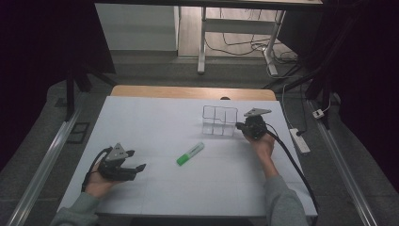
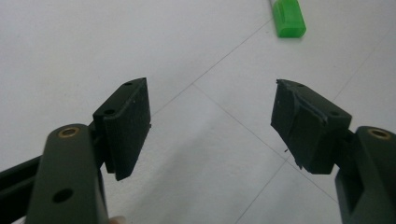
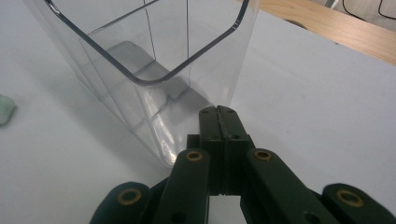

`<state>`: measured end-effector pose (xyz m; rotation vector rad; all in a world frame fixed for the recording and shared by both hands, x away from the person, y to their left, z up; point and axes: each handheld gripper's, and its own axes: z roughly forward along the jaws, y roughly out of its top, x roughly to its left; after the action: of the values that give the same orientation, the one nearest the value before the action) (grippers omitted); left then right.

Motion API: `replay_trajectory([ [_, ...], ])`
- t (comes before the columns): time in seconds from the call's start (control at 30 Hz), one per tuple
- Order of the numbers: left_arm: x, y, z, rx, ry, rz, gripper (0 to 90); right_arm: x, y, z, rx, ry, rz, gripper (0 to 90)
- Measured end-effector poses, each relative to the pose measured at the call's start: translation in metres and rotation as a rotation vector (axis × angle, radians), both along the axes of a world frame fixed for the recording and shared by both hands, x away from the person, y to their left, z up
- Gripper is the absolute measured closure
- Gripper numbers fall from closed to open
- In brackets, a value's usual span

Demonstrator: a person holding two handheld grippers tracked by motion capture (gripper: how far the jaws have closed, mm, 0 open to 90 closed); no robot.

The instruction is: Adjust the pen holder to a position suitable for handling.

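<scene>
A clear plastic organiser box (image 1: 219, 120) with several compartments stands on the white table (image 1: 155, 117), right of centre. My right gripper (image 1: 243, 126) sits just right of it, jaws shut with nothing between them. In the right gripper view the closed fingertips (image 3: 218, 111) rest against the box's near corner (image 3: 154, 70). A green highlighter (image 1: 190, 154) lies flat in the middle of the table. My left gripper (image 1: 135, 160) is low at the front left, open and empty, pointing right toward the highlighter's green end (image 2: 289, 18).
A wooden table edge (image 1: 193, 92) runs behind the white surface. A power strip (image 1: 300, 140) and cables lie on the floor to the right. A metal desk frame (image 1: 235, 28) stands further back.
</scene>
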<state>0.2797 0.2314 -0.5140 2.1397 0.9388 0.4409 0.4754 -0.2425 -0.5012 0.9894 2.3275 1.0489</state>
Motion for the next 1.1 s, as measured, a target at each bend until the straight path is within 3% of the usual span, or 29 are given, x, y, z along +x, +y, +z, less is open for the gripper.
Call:
replay_trajectory([
  [1.1, 0.0, -0.001, -0.001, 0.015, 0.0, -0.001, 28.3, 0.015, 0.066, -0.006, 0.02, 0.002, 0.067, 89.2],
])
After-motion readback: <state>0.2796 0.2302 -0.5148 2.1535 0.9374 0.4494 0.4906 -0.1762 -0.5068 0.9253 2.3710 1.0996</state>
